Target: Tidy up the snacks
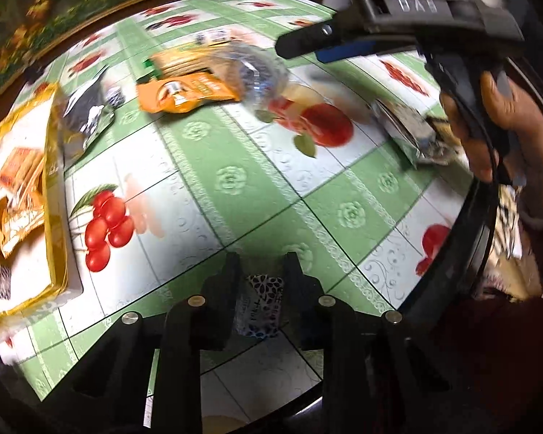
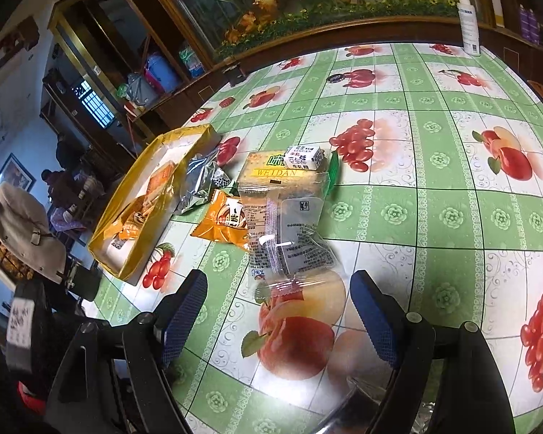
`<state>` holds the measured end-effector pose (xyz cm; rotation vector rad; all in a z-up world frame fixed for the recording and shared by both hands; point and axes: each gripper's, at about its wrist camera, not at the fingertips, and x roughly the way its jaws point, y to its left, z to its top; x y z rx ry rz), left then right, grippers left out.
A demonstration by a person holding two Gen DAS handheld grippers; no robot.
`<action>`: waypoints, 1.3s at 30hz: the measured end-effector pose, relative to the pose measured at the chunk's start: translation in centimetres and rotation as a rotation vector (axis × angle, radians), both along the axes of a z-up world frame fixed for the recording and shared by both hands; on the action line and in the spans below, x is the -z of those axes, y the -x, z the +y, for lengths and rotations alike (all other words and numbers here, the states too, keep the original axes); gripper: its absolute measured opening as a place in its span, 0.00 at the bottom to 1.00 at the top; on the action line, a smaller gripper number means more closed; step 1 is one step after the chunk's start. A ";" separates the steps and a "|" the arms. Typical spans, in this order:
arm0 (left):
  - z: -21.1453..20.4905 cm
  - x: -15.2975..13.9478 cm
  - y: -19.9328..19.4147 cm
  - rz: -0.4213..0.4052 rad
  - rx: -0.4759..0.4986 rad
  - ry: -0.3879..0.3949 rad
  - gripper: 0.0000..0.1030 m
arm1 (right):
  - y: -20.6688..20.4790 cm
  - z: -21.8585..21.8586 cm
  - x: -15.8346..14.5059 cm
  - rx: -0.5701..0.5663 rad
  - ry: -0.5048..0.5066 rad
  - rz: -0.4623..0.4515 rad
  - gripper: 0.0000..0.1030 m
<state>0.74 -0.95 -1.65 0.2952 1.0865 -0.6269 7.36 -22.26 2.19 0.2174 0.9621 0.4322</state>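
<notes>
Gripping a patterned packet (image 1: 260, 305), left tongs (image 1: 262, 271); right tongs (image 2: 278, 311) agape.

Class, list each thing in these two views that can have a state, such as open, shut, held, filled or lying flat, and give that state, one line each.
left gripper: shut on a small patterned packet
right gripper: open, holding nothing
yellow box: open, lidless, with packets inside
orange snack packet: lying flat on the table
clear wrapper: lying flat, partly over the orange packet
silver packet: crumpled, beside the box
white spray bottle: upright
</notes>
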 end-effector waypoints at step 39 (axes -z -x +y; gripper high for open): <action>4.4 -3.8 -2.4 -0.130 -0.342 0.076 0.16 | -2.2 1.9 0.5 0.004 0.052 0.000 0.33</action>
